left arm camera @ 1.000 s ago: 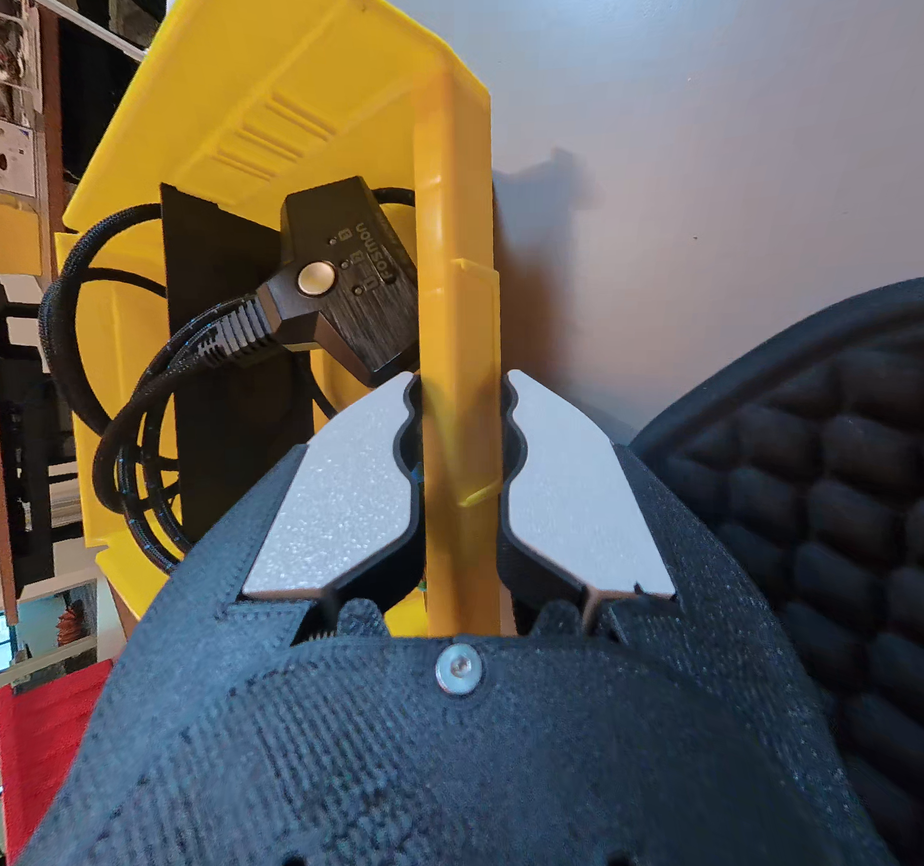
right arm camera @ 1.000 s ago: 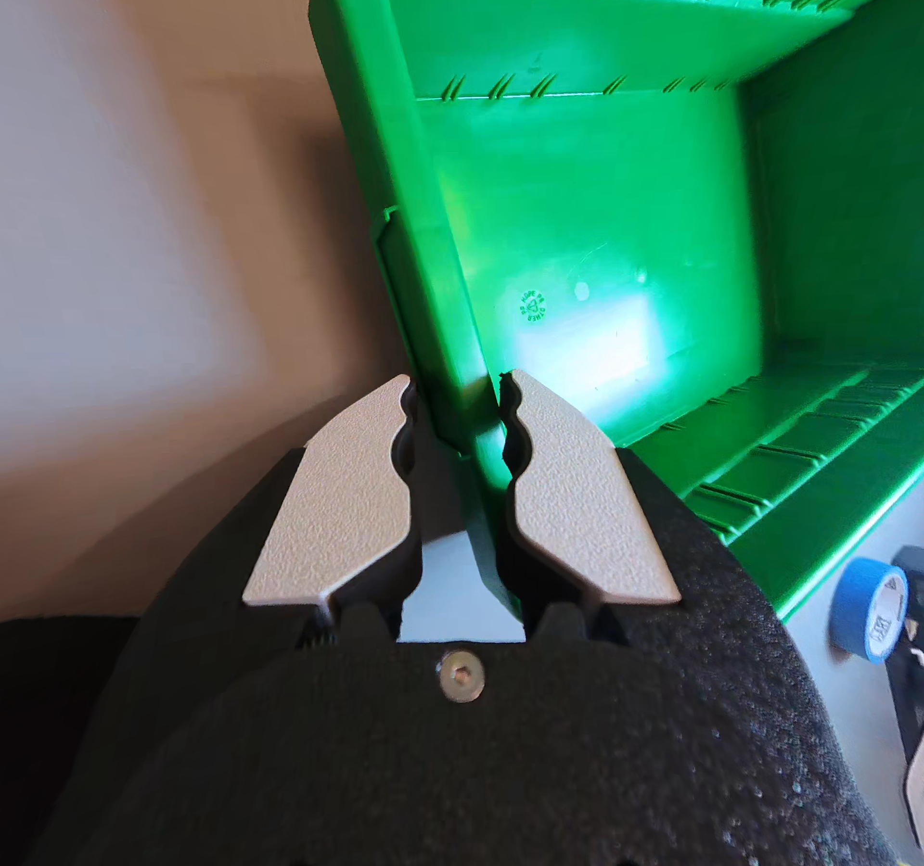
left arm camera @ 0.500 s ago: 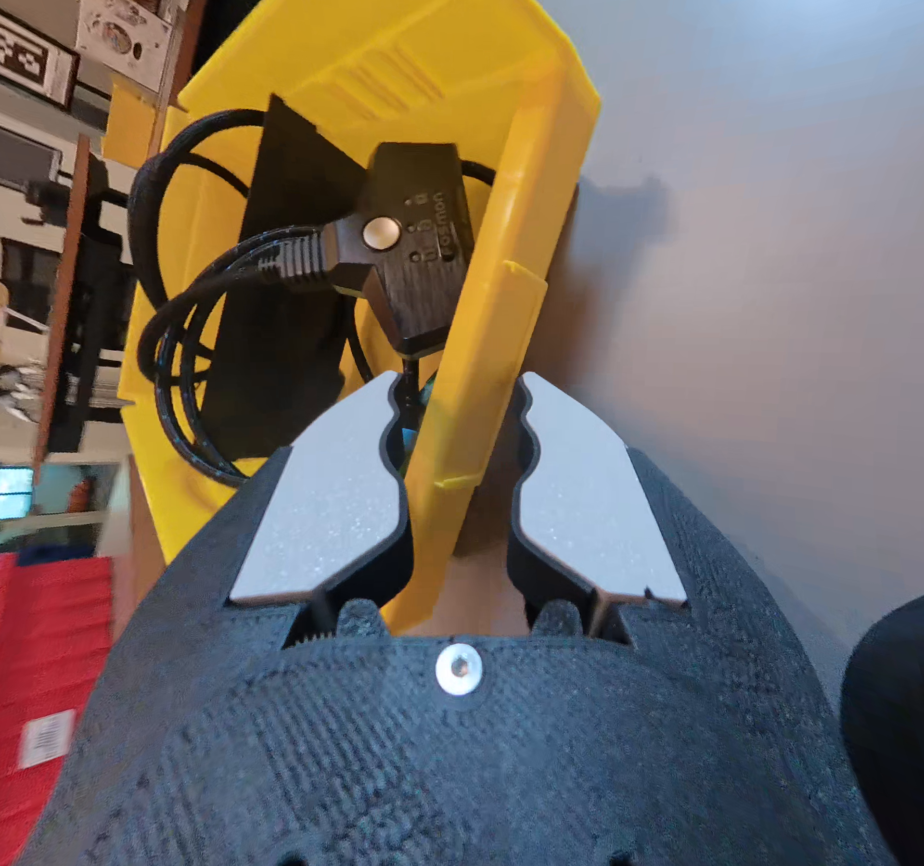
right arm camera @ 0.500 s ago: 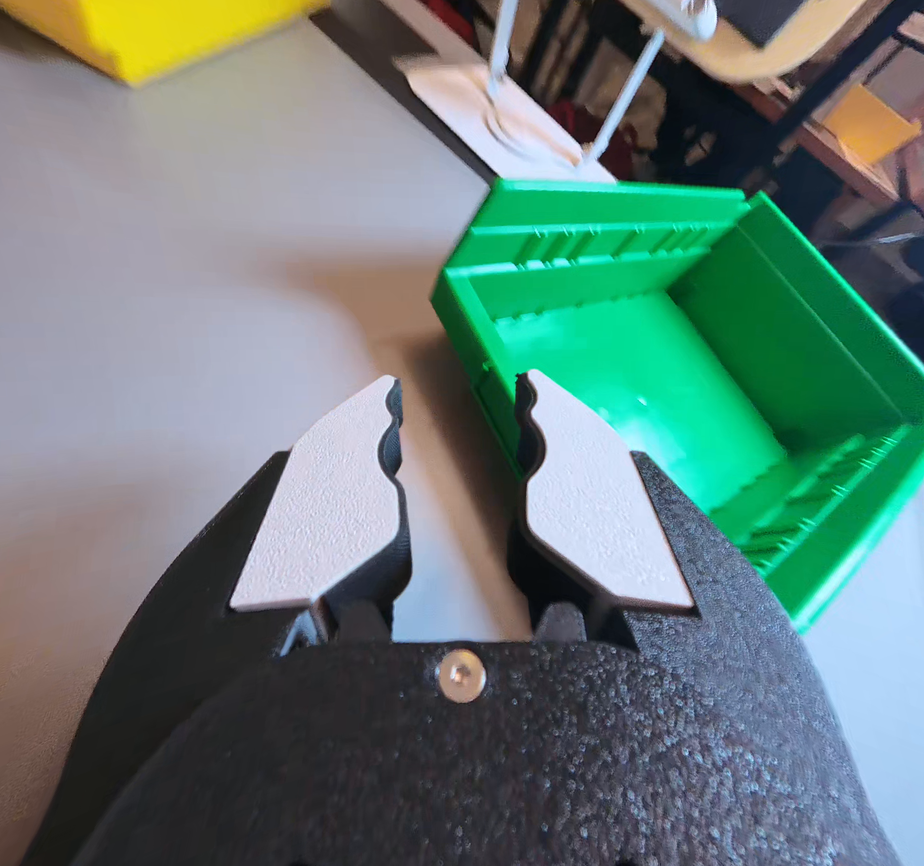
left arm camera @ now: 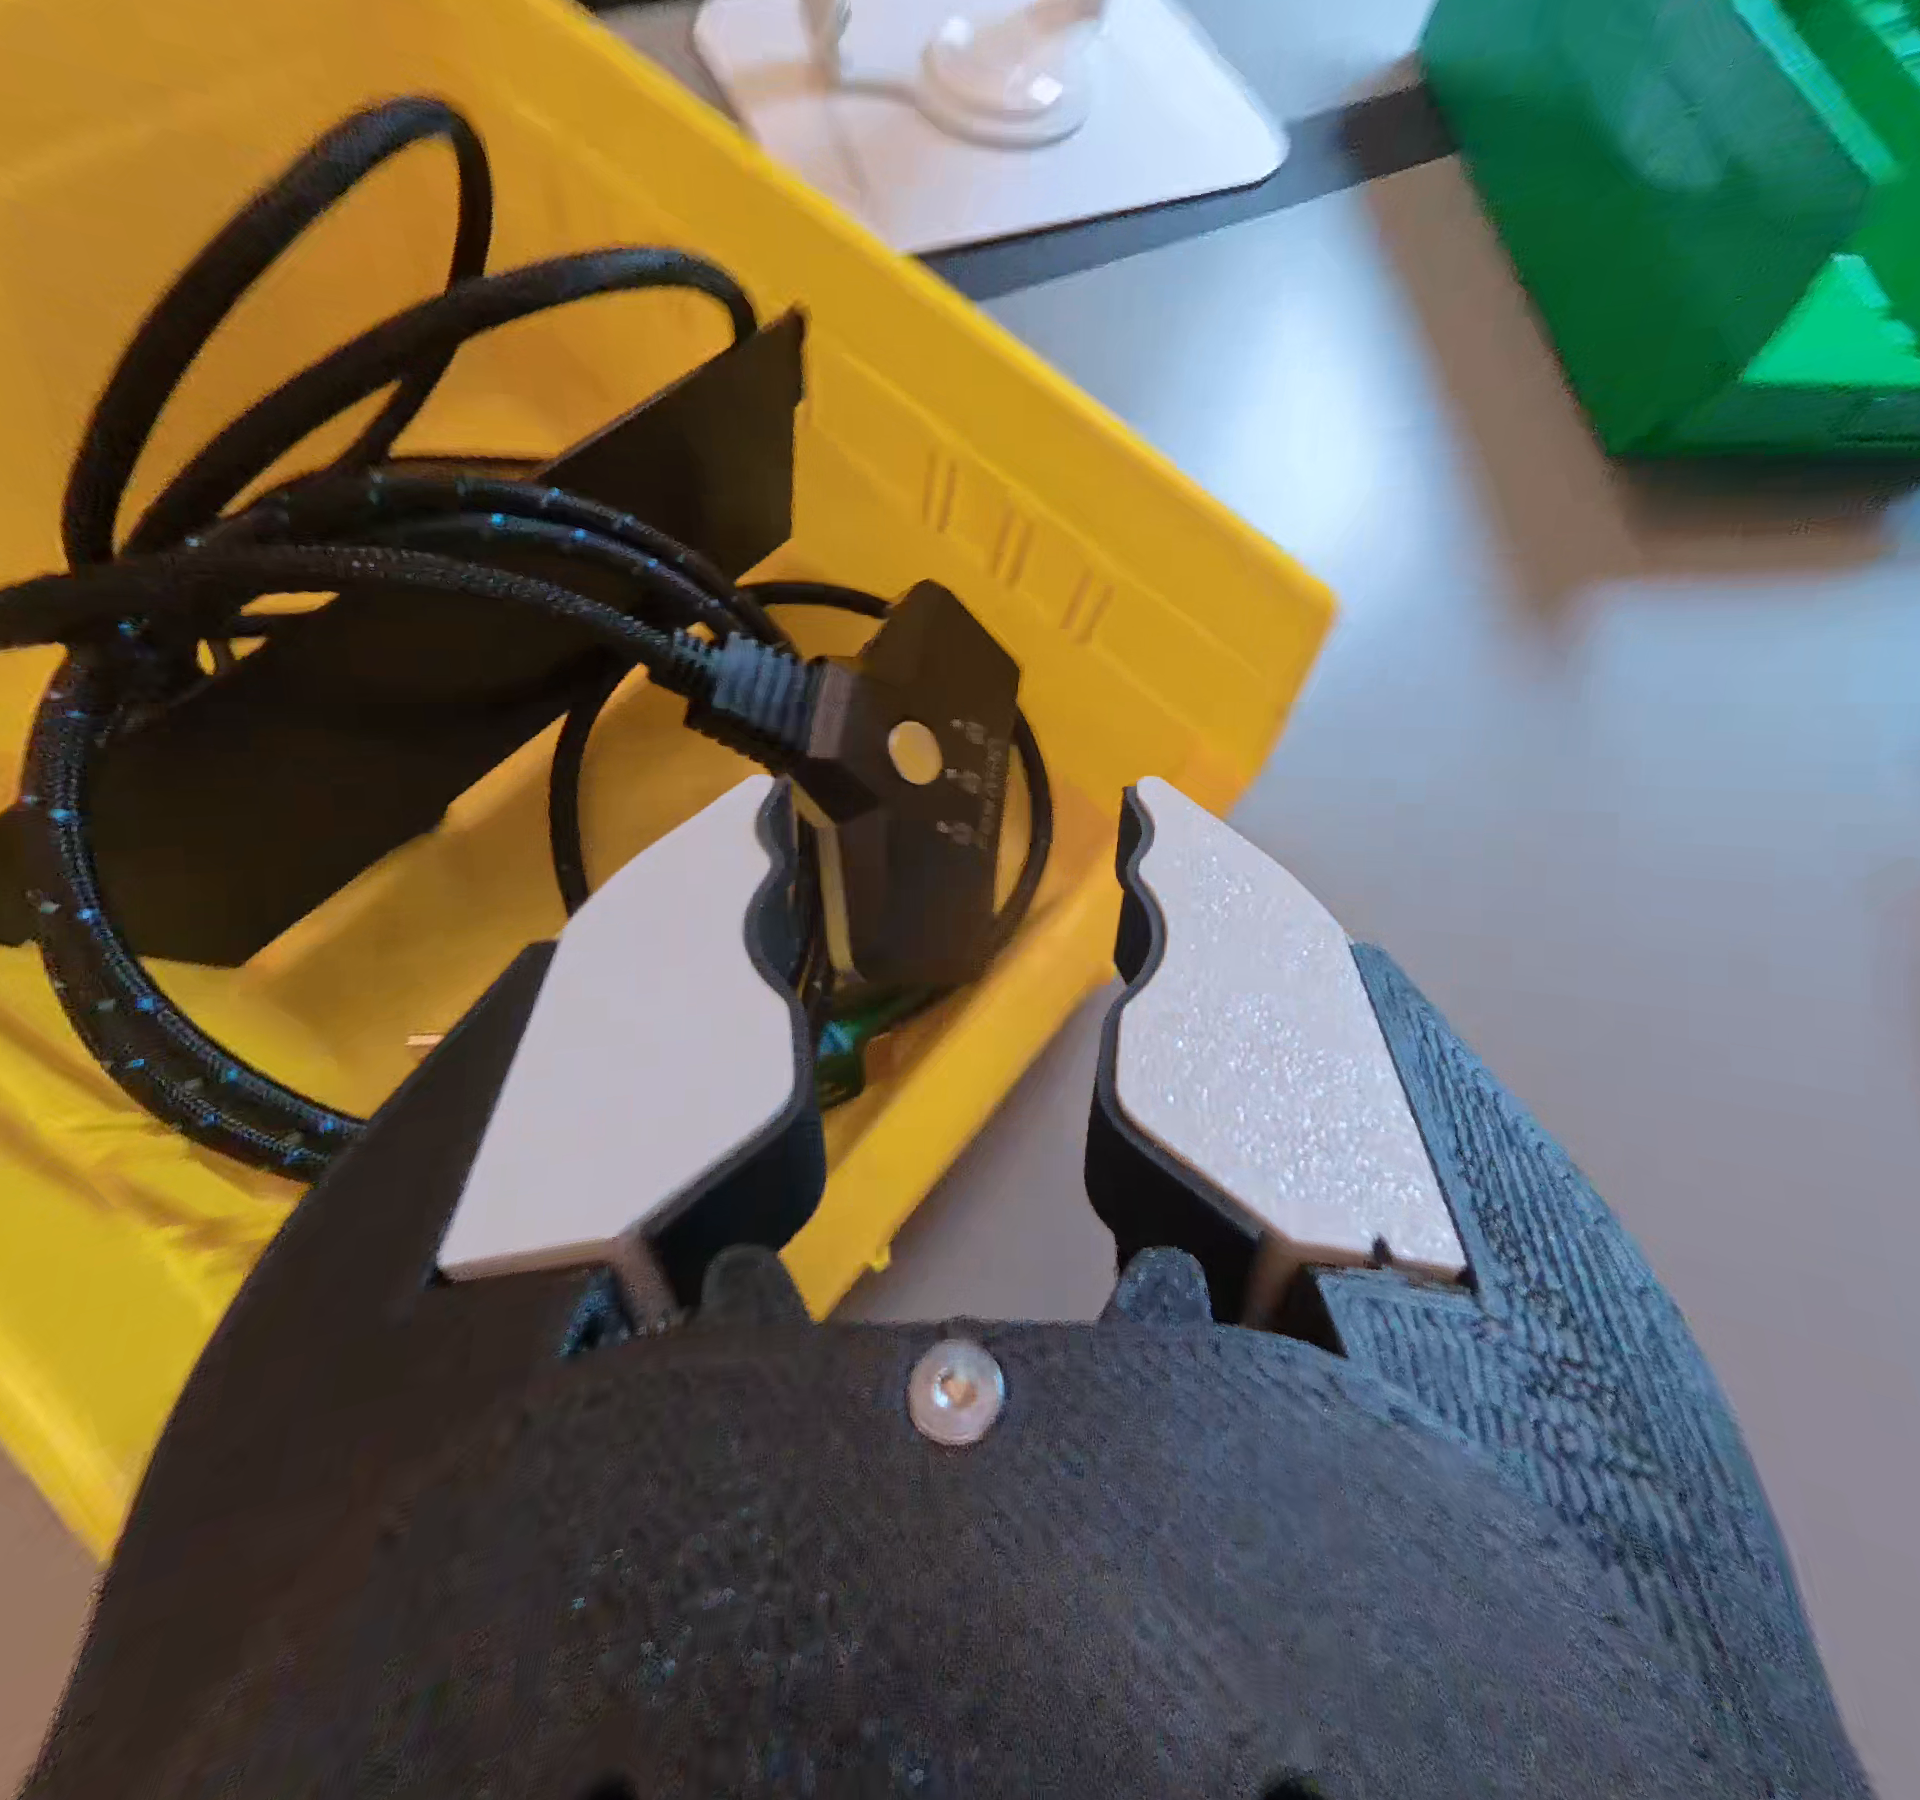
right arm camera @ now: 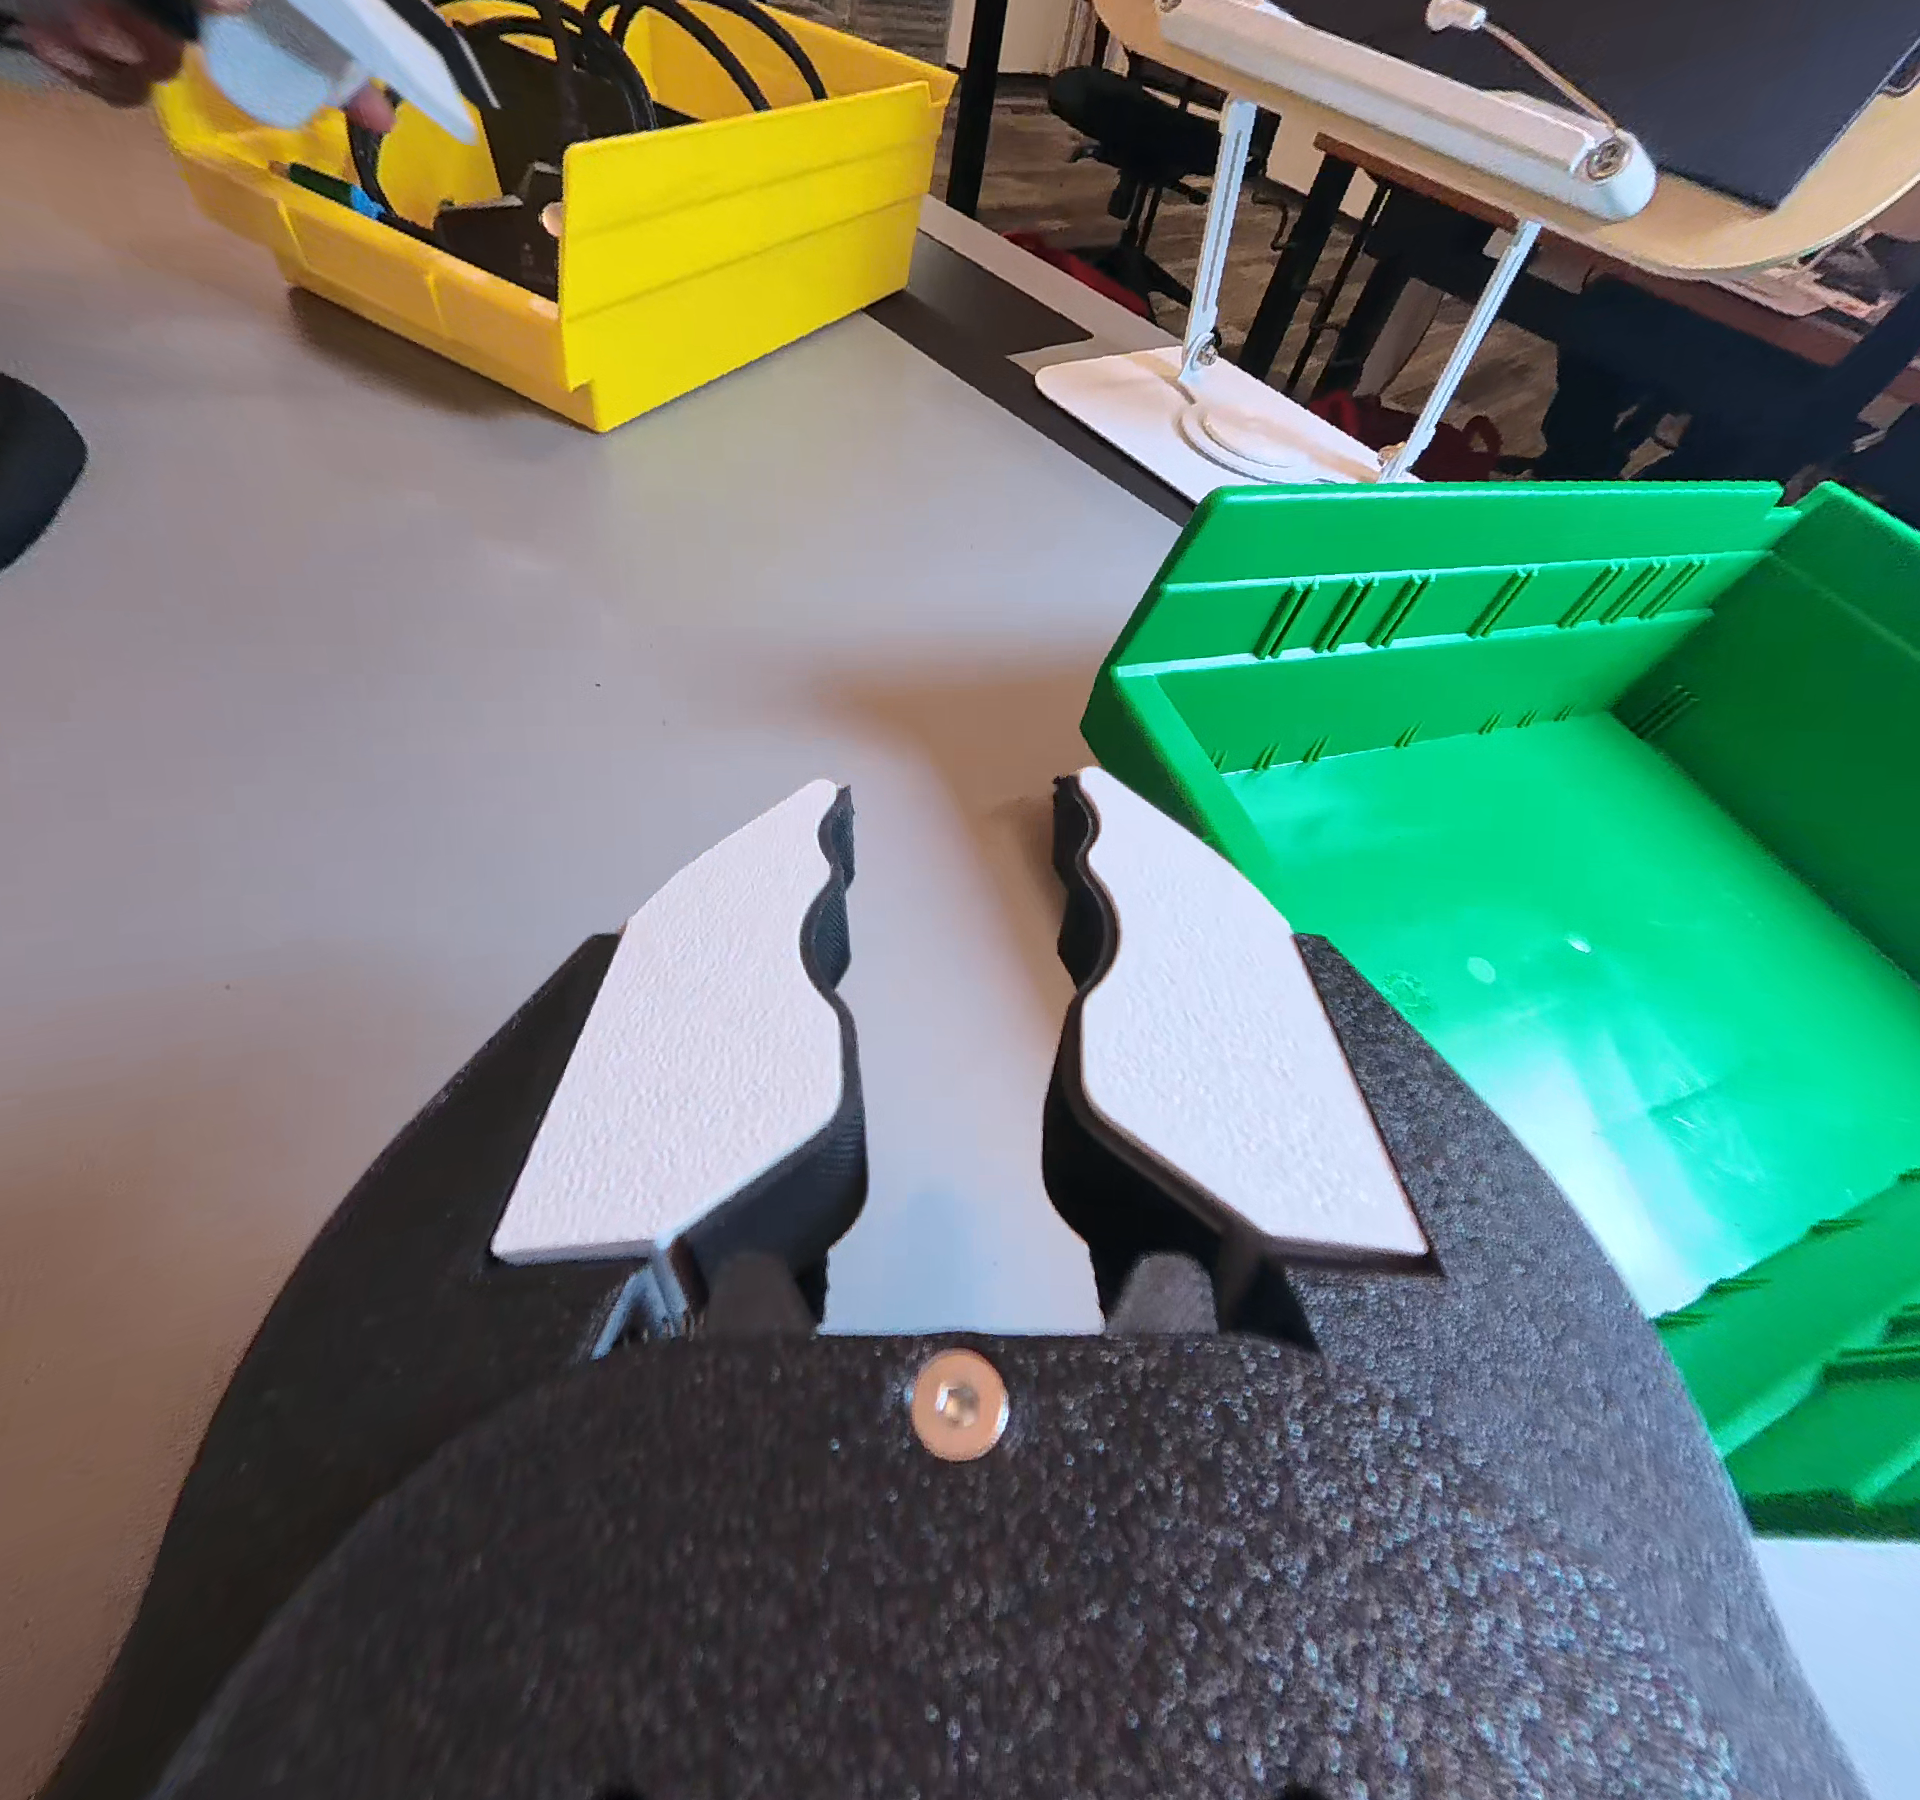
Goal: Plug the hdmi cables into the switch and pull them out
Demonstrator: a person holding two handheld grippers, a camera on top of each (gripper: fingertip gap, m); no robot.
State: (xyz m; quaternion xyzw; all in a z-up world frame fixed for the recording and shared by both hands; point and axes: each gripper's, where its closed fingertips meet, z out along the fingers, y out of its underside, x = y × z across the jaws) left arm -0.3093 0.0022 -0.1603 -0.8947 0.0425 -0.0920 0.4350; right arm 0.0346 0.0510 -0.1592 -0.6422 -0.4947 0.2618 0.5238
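Since the switch (left arm camera: 935,794) sits in the yellow bin (left arm camera: 1143,607) w/ one cable (left arm camera: 395,545) already in it, we'd bring the left hand-held gripper (left arm camera: 951,805), jaws apart and empty above the bin corner, down around the switch body, not the cords. Right hand-held gripper (right arm camera: 951,805), likewise spread and empty, hovers over the table (right arm camera: 416,711) beside the green bin (right arm camera: 1455,587); we'd send it for a plug.
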